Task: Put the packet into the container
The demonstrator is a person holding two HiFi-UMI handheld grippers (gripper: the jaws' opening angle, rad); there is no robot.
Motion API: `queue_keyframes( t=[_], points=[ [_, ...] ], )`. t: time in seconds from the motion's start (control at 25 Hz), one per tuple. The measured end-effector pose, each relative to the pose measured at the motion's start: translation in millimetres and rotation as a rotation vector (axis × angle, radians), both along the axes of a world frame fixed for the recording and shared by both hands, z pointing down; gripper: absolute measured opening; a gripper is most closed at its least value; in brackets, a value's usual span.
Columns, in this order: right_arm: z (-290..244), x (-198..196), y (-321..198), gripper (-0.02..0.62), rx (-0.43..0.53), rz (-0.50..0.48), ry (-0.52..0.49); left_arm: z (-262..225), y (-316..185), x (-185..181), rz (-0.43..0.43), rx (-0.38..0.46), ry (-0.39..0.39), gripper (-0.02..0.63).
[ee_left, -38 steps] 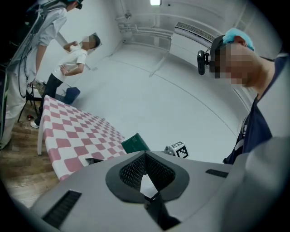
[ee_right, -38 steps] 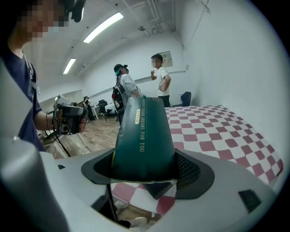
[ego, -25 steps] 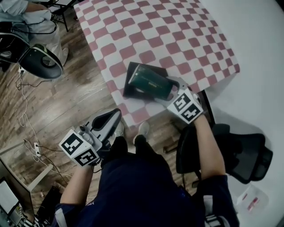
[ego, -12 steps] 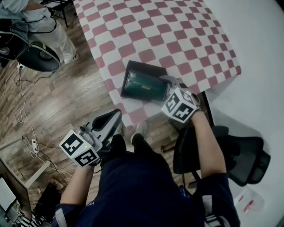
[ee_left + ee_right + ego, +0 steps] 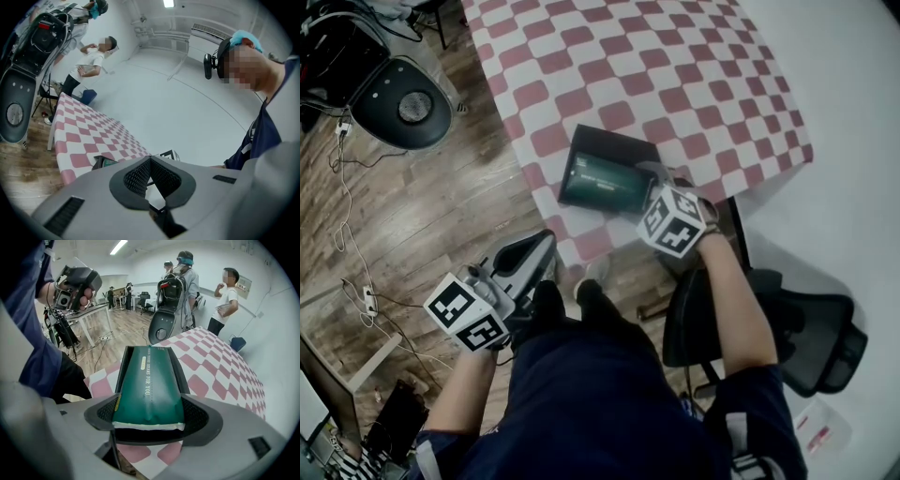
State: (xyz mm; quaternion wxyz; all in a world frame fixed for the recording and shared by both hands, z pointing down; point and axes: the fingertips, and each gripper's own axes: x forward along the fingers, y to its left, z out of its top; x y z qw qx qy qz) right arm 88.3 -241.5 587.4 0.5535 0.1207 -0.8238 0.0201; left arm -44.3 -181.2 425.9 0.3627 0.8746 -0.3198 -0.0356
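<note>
Right gripper (image 5: 149,423): we clamp the green packet (image 5: 148,380).
Packet: lies inside the black container (image 5: 614,147), at the table's (image 5: 675,75) near edge.
Left gripper (image 5: 150,164): we keep it closed, empty.

A black rectangular container (image 5: 617,145) sits near the edge of the pink-and-white checked counter (image 5: 675,75), with a green packet (image 5: 600,180) lying within its outline. The right tool (image 5: 649,180) meets the packet's near end. The left tool (image 5: 530,253) hangs low over the wooden floor (image 5: 441,216).

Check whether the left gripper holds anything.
No, the fingers of the left gripper meet at their tips with nothing between them; the green foil packet is in the right gripper.
</note>
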Motion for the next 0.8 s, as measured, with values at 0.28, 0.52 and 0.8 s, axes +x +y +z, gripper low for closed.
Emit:
queue_keyframes(
  t=[0.28,0.52,0.8],
  points=[
    [6,-3,-4,0.396,-0.013,-0.026,0.024,2,-2,1,0.005,-0.002,0.007,0.025],
    [4,-1,-5,0.399,-0.038,0.016,-0.031,2,-2,4,0.014,-0.001,0.003,0.025],
    [-12,6,-8,0.414,-0.03,0.12,-0.129,-1,-1,5,0.022,0.006,-0.003,0.025]
  ],
)
